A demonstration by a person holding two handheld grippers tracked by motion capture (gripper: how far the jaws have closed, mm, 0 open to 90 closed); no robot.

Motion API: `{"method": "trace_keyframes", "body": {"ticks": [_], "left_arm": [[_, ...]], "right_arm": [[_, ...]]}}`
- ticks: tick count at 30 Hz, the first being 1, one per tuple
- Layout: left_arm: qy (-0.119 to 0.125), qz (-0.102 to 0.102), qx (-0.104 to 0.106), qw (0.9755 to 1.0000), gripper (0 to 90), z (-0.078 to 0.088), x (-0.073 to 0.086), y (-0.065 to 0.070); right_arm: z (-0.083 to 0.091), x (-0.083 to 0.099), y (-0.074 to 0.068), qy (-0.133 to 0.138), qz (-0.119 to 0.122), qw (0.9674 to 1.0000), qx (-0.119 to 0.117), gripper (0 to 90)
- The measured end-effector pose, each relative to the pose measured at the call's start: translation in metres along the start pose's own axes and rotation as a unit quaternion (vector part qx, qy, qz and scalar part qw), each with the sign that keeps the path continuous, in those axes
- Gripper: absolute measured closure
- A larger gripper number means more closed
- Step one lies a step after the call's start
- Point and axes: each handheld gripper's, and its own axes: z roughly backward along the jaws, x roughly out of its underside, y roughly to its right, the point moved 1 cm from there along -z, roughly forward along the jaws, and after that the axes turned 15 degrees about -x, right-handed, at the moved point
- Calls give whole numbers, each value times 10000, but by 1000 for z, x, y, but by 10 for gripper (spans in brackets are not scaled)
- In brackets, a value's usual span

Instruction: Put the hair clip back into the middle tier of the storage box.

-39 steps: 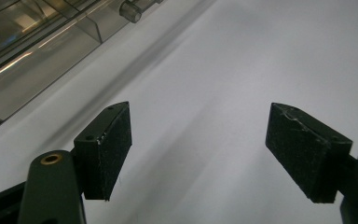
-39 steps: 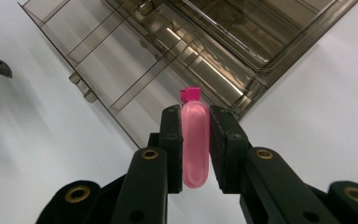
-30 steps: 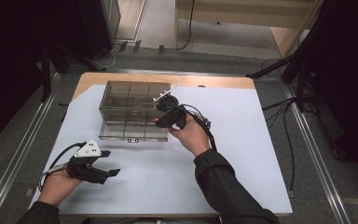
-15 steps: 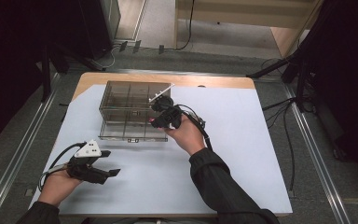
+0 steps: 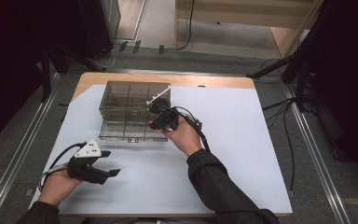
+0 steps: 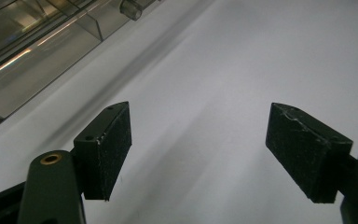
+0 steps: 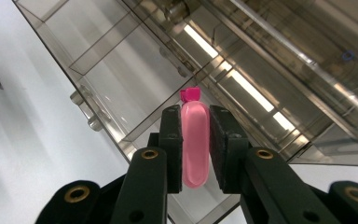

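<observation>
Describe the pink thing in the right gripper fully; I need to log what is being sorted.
The pink thing is small, oblong, glossy and plastic-looking, pale pink with a darker magenta nub at its far end. It stands lengthwise between the right gripper's jaws, which clamp its two long sides. It hangs above the clear compartment box, apparently touching nothing else.

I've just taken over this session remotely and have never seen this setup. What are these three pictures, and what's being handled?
No robot arm here: a person holds a two-jaw gripper in each hand. The high view looks down on the table; the other two pictures come from cameras riding on each gripper, looking along its black jaws. On the white surface lies a clear compartment box. The right gripper is above the box, jaws shut on a small pink object. The left gripper rests near the table's front left, jaws open, holding nothing.
</observation>
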Motion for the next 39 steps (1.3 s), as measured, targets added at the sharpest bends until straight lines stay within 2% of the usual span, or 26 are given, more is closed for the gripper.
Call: {"method": "trace_keyframes", "body": {"ticks": [18,39], "left_arm": [[9,-3,-9,10000,235,0,0,1],[5,2,-4,10000,235,0,0,1]], "right_arm": [[-16,5,4,-239,-35,9997,46,772],[-22,8,7,-267,-99,9996,15,767]]}}
